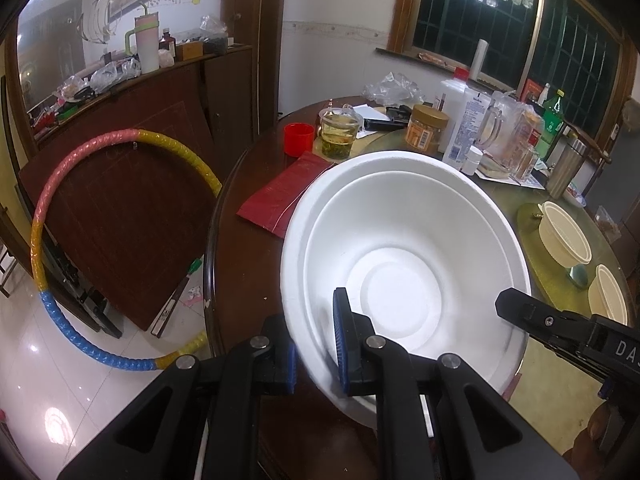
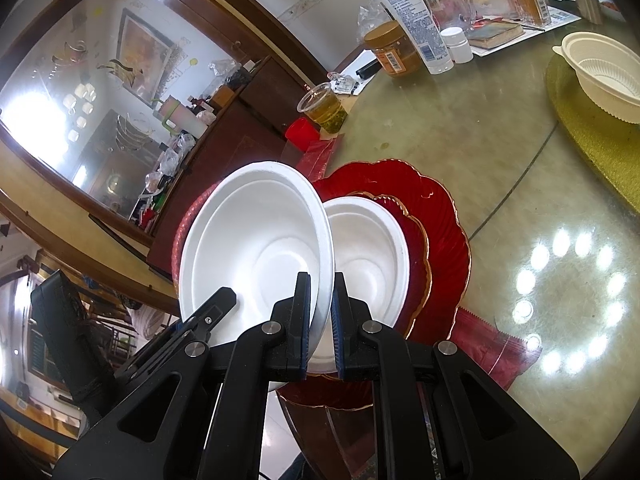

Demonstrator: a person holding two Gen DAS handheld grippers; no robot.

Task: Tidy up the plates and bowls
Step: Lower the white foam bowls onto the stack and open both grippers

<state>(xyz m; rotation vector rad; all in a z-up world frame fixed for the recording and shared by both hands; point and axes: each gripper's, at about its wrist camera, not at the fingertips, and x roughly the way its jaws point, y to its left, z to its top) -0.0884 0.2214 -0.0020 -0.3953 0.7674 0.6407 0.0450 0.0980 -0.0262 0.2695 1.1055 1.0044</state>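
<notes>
The left tool is pressed onto the near rim of a white foam bowl, one blue-padded finger inside the rim and one outside. The right tool pinches the opposite rim of the same bowl, with its pads closed on the foam edge. The bowl is held tilted above the edge of the round glass-topped surface.

Just beside the held bowl, a second white foam bowl sits in a small red scalloped plate with gold trim, which lies on a larger red scalloped plate. Whether the two bowls touch cannot be determined.

Farther across the surface, a cream ribbed plastic bowl rests on a gold round placemat. In the left wrist view, another cream plastic bowl stands near the first.
</notes>
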